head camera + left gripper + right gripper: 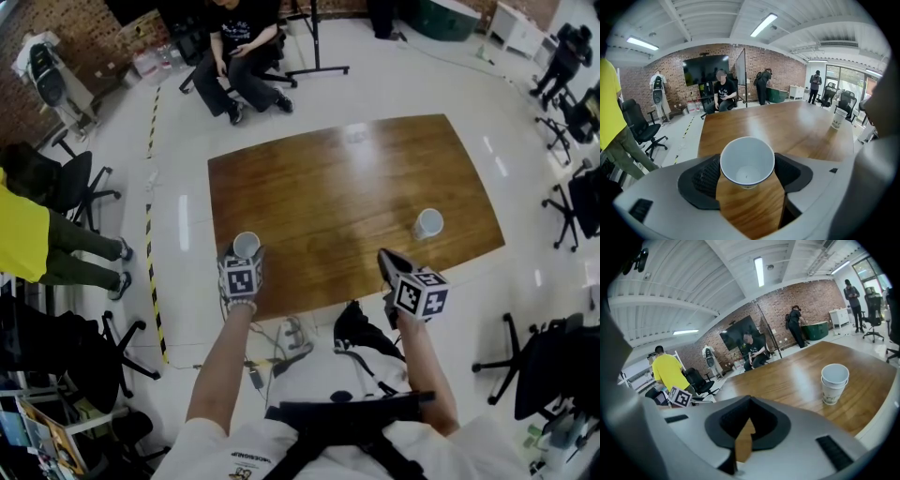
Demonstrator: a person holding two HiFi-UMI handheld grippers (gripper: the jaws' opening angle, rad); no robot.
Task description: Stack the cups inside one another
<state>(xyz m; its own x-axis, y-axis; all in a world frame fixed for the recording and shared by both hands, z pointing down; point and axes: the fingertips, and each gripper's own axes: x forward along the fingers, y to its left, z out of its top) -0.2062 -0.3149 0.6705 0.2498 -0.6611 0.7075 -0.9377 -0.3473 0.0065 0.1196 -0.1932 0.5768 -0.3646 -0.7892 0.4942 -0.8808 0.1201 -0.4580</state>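
A single white paper cup (pixel 246 245) (pixel 747 161) stands upright near the front left edge of the wooden table (pixel 347 187). My left gripper (pixel 246 253) (pixel 747 165) straddles it, and both black pads (pixel 705 177) meet the cup's sides. A second cup stack (pixel 428 223) (pixel 834 383), one white cup nested in another, stands toward the table's right side. My right gripper (pixel 384 259) (pixel 746 426) hovers at the front edge, left of and nearer than that stack. Its jaws are shut with nothing between them.
A person sits on a chair (pixel 239 56) beyond the table's far edge. Another person in yellow (pixel 23 234) stands at the left among office chairs (pixel 75 183). More chairs (pixel 572 202) stand on the right. Cables (pixel 281 342) lie on the floor under the front edge.
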